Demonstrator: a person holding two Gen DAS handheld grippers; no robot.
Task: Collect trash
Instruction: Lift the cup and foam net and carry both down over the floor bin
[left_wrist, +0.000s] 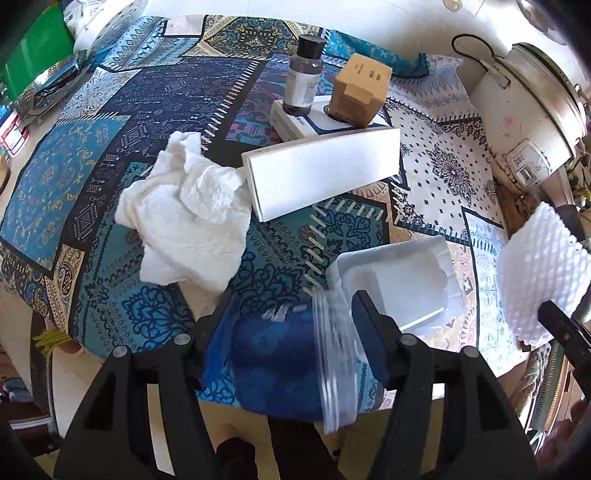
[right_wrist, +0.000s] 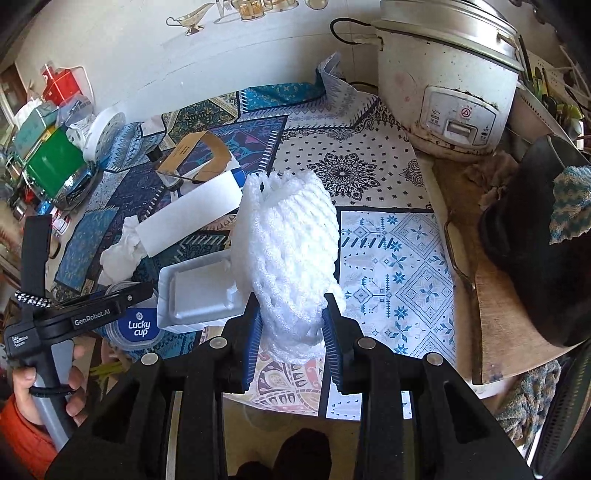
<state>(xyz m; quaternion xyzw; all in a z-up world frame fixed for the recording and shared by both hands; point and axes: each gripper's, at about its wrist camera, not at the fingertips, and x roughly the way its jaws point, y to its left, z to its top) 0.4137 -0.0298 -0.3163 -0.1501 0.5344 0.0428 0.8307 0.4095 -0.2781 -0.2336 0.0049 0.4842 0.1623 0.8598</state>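
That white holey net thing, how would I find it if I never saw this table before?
Start at the big white rice cooker at the back of the patterned tablecloth. Come toward the near edge, where the right gripper is pinching the foam net sleeve. It is puffy with diamond holes, unlike the smooth white foam tray beside it.

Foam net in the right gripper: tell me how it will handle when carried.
The foam net looks very light and squashy; the right gripper visibly pinches its base. It stands tall above the gripper, so it will probably wobble. Its mesh texture should resist slipping.
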